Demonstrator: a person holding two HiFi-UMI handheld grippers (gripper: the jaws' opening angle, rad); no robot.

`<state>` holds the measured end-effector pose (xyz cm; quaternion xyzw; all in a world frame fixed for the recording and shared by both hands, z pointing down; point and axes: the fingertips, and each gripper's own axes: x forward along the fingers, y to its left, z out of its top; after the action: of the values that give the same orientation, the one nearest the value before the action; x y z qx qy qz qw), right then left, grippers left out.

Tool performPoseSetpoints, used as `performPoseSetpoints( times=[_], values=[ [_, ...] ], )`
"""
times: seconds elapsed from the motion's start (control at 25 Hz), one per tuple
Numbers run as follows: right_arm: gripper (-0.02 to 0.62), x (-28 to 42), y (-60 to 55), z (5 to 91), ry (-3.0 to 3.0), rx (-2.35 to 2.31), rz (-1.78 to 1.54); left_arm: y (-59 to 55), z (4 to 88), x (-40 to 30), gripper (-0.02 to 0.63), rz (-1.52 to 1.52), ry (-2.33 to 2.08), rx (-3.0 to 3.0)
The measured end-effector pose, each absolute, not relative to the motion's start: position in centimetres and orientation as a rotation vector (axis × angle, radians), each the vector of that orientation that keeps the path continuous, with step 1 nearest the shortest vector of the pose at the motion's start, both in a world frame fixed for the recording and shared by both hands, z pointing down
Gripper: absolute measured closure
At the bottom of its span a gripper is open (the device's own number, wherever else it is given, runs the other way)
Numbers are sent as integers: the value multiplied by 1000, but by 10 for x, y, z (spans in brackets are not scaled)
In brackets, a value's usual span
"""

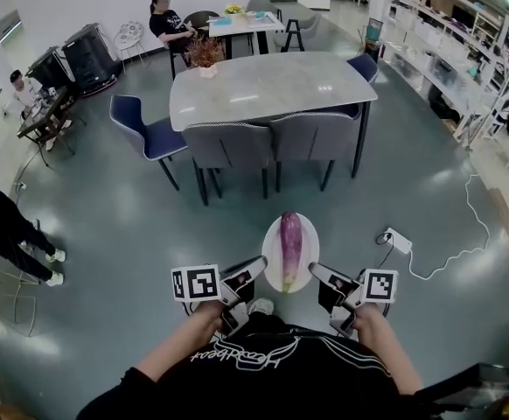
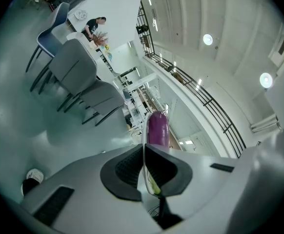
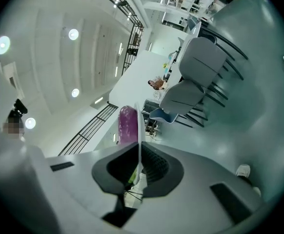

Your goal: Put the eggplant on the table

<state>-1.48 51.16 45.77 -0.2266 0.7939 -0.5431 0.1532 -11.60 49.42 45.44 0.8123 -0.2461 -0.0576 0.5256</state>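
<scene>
The left gripper [image 1: 253, 268] and right gripper [image 1: 317, 273] are each clamping the thin rim of a white oval plate [image 1: 272, 234] carrying the long purple eggplant [image 1: 290, 245]. Uneven tilting is risking a roll-off before the grey rounded table [image 1: 272, 90] ahead.

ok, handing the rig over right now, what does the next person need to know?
Left tool: shut on the left rim of the white plate.
Right tool: shut on the right rim.
Eggplant: lies lengthwise on the plate, carried above the floor in front of the person.
Table: ahead, behind a row of grey chairs; not reached yet.
Done: plate with eggplant is up, in both tools.
Left: walk to the table, set it down, probably where no chair blocks, then open both tools.
</scene>
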Motion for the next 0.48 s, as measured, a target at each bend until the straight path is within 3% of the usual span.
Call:
performPoseSetpoints(
  times=[0.48],
  values=[
    [577, -4, 516, 449, 2219, -578, -1596, 500, 446, -107, 595, -158, -592, 1912]
  ],
)
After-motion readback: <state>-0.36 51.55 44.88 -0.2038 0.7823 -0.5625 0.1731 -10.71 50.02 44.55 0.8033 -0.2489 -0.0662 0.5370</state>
